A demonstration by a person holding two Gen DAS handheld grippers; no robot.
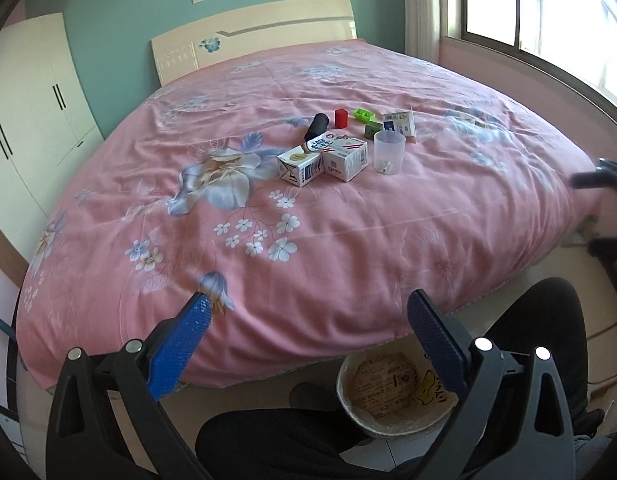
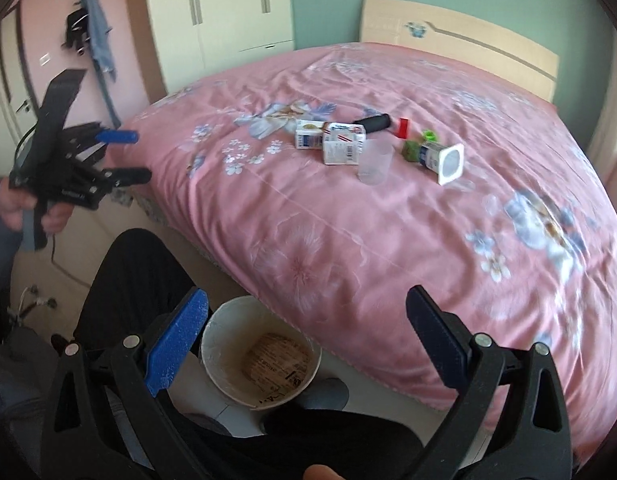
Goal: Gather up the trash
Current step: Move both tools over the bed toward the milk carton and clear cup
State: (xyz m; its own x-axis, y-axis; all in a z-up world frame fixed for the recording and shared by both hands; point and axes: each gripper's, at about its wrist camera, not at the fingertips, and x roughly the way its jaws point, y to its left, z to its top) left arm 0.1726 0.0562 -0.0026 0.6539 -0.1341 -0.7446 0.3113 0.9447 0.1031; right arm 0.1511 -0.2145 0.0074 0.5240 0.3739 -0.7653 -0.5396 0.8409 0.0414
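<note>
Left wrist view: pink floral bedspread (image 1: 348,240) carries all the trash, well apart from both grippers; white round bin (image 1: 392,396) on the floor already holds a printed wrapper. Left gripper (image 1: 308,312) and right gripper (image 2: 308,308) gape wide, empty. Milk cartons (image 1: 322,160), clear plastic cup (image 1: 389,152), black cylinder (image 1: 315,126), red block (image 1: 341,117) uncollected. Only the right wrist view shows the left gripper from outside.

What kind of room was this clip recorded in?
A home bedroom, almost certainly: a large bed under a pink floral cover with a pale wooden headboard, and a white wardrobe against the wall. A small bin stands on the floor at the bed's foot.
</note>
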